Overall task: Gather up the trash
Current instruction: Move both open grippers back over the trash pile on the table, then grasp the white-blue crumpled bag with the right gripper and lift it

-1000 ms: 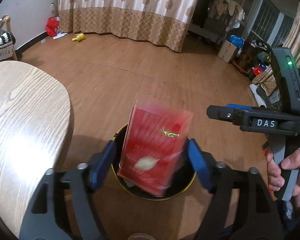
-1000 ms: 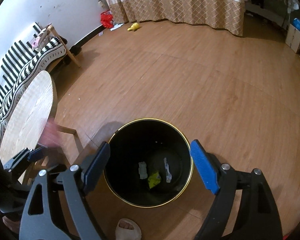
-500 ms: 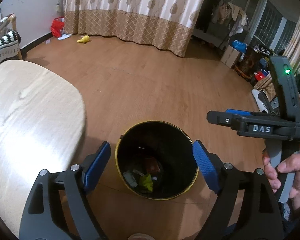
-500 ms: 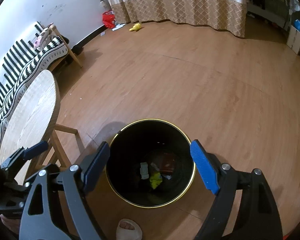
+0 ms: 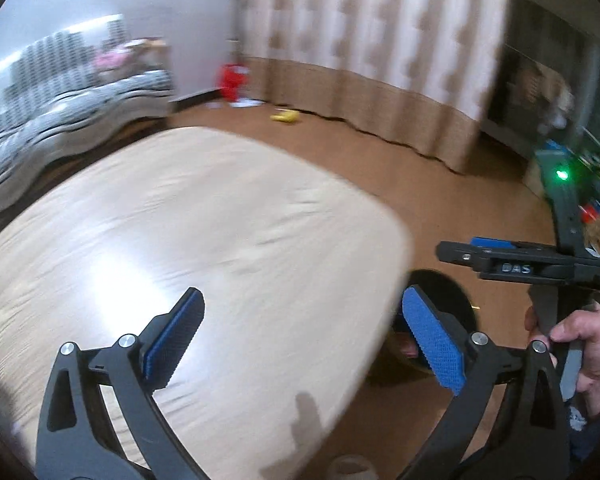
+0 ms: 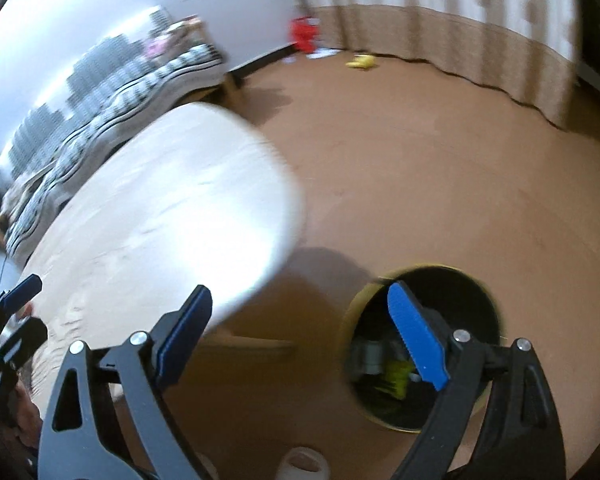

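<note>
Both claws opening, nothing between them: left gripper [image 5: 302, 338] over pale wooden table [image 5: 204, 240], right gripper [image 6: 300, 334] beside black trash bin [image 6: 476, 300] at four o'clock, litter [image 6: 396, 372] inside.

Black, gold-rimmed trash bin [image 6: 472, 292], upright on the floor beside the surface [image 6: 172, 216], yellow and grey scraps [image 6: 396, 372] inside

The bench [image 6: 160, 208] stands left of the bin [image 6: 472, 292], which sits on the floor [image 6: 440, 184] with scraps [image 6: 396, 374] inside. A sofa [image 6: 112, 108] lies behind the bench along the wall, and curtains [image 6: 440, 12] hang at the far side.
</note>
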A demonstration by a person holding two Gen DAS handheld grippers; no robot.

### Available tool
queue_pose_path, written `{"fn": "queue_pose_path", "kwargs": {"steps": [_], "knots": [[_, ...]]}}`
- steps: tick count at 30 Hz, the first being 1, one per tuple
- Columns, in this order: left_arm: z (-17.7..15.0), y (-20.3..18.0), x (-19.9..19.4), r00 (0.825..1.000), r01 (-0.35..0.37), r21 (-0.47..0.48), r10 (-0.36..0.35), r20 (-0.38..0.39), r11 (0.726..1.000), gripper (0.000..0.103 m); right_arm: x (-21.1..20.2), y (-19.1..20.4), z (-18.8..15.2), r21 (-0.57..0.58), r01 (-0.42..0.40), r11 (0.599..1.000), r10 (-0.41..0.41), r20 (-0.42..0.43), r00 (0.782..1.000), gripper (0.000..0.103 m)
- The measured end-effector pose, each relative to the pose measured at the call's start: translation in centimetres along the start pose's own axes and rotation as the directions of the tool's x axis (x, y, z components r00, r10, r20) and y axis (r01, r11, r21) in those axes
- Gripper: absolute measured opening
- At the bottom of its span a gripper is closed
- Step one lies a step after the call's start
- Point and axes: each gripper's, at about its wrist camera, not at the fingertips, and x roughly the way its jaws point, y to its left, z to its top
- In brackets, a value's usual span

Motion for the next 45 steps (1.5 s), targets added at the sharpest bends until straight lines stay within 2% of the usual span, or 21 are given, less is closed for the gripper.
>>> {"fn": "queue_pose_path", "kwargs": {"steps": [4,7,10,14,16,19,21,24,28,34,39,45], "knots": [[-2.0,7.9,-5.0,0.991,-0.131,-0.116,0.134,0.011,0.985,0.096,1.2,8.8,0.3,-0.123,-0.094,0.988,0.092,-0.024,0.995,0.087],[-3.8,12.9,-8.7,0.976,-0.211,-0.187,0.217,0.016,0.960,0.096,1.9,14.9,-0.1,-0.207,-0.151,0.966,0.143,-0.055,0.988,0.087],[-6.3,17.9,-12.9,0.954,-0.283,-0.265,0.298,0.017,0.922,0.096,2.6,21.4,-0.8,-0.277,-0.223,0.935,0.203,-0.098,0.974,0.087],[-8.9,23.3,-17.7,0.926,-0.345,-0.359,0.378,0.024,0.867,0.096,3.2,28.4,-1.8,-0.324,-0.309,0.894,0.275,-0.145,0.950,0.087],[-10.8,26.7,-20.2,0.908,-0.373,-0.426,0.418,0.015,0.824,0.096,3.7,32.1,-2.5,-0.339,-0.360,0.869,0.317,-0.176,0.932,0.087],[-12.9,30.2,-22.3,0.889,-0.402,-0.486,0.457,-0.006,0.776,0.096,4.3,36.6,-3.6,-0.365,-0.408,0.837,0.351,-0.215,0.911,0.087],[-14.4,32.6,-23.5,0.881,-0.413,-0.529,0.472,-0.027,0.741,0.096,4.9,39.6,-4.4,-0.374,-0.447,0.812,0.379,-0.243,0.893,0.087],[-16.3,34.4,-24.3,0.885,-0.406,-0.570,0.463,-0.049,0.715,0.096,5.7,43.2,-5.5,-0.369,-0.499,0.784,0.415,-0.287,0.864,0.087],[-17.8,34.8,-24.7,0.895,-0.395,-0.565,0.442,-0.058,0.725,0.096,6.6,47.0,-6.7,-0.382,-0.531,0.757,0.427,-0.326,0.843,0.087],[-17.7,34.6,-23.6,0.904,-0.391,-0.525,0.421,-0.066,0.756,0.096,8.1,49.9,-7.2,-0.336,-0.573,0.747,0.460,-0.362,0.811,0.087],[-17.1,33.9,-22.3,0.915,-0.375,-0.503,0.399,-0.063,0.779,0.096,9.8,50.6,-6.5,-0.262,-0.602,0.754,0.496,-0.374,0.784,0.087],[-16.1,32.9,-21.1,0.922,-0.360,-0.476,0.384,-0.050,0.802,0.096,11.8,51.3,-6.0,-0.151,-0.639,0.754,0.543,-0.402,0.737,0.087]]}}
